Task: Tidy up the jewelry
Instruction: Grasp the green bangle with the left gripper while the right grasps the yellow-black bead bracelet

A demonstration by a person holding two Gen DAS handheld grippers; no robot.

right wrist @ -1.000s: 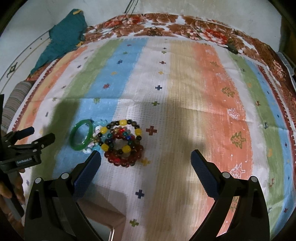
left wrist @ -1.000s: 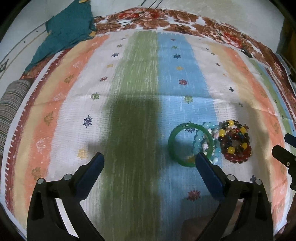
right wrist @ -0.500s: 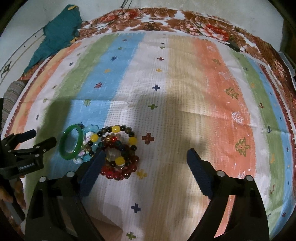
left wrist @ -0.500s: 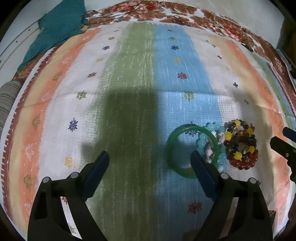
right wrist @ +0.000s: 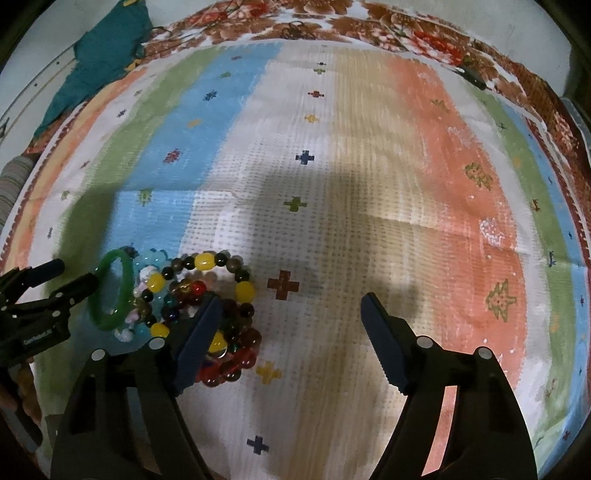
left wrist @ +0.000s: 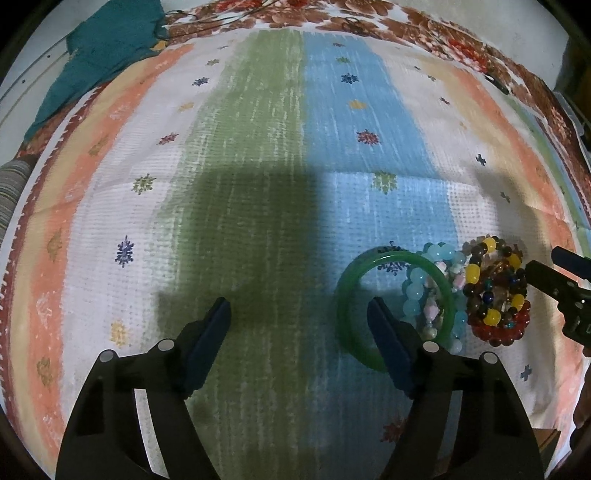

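Note:
A green bangle [left wrist: 341, 302] lies on the striped cloth [left wrist: 258, 177], touching a light blue bead bracelet [left wrist: 415, 291] and a pile of multi-coloured bead bracelets [left wrist: 495, 291]. My left gripper [left wrist: 299, 317] hovers low with its jaws closing. Its right finger is over the bangle's inside, so the bangle's left rim lies between the fingers, unpressed. My right gripper [right wrist: 291, 314] is also closing. Its left finger covers part of the bead pile [right wrist: 207, 280], whose right edge sits between the fingers without contact. Each gripper shows at the edge of the other's view: right gripper [left wrist: 541, 258], left gripper [right wrist: 77, 272]. The bangle [right wrist: 125, 280] lies beside the left gripper.
A teal cloth [left wrist: 103, 55] lies bunched at the far left corner. A floral-patterned border [left wrist: 406, 26] runs along the far edge, with thin cords [right wrist: 295, 27] on it. The striped cloth spreads wide to the right of the beads [right wrist: 424, 184].
Both grippers have sunk closer to the cloth and their jaws have narrowed. The left one's right finger now stands over the bangle, and the right one's left finger over the bead pile.

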